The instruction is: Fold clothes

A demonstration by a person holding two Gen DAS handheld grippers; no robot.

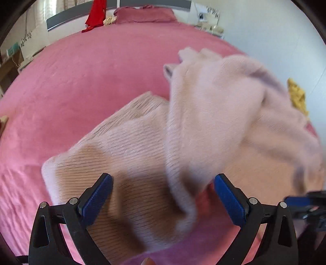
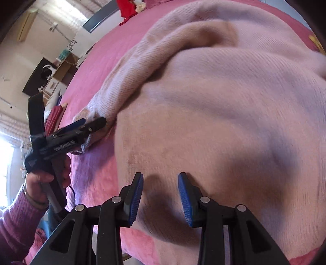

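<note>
Here, pink sweater (image 2: 224,102) on bed (image 1: 81,81), under left tongs (image 1: 163,195) spread wide, right tongs (image 2: 161,195) part-open, both empty

Fuzzy ribbed-knit pale pink sweater (image 1: 203,122) on plush matt pink bedspread (image 1: 81,81); hand-held gripper pads (image 2: 135,200) textured blue

Home bedrm: pink bed (image 1: 81,85), pillow (image 1: 144,14), dresser (image 2: 55,81).

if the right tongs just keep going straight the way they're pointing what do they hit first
Most likely the pale pink sweater. It fills the view straight ahead of the right tongs, whose open jaws cast shadows on the knit just in front. Depth is unclear, but nothing else shows between them and the fabric.
</note>
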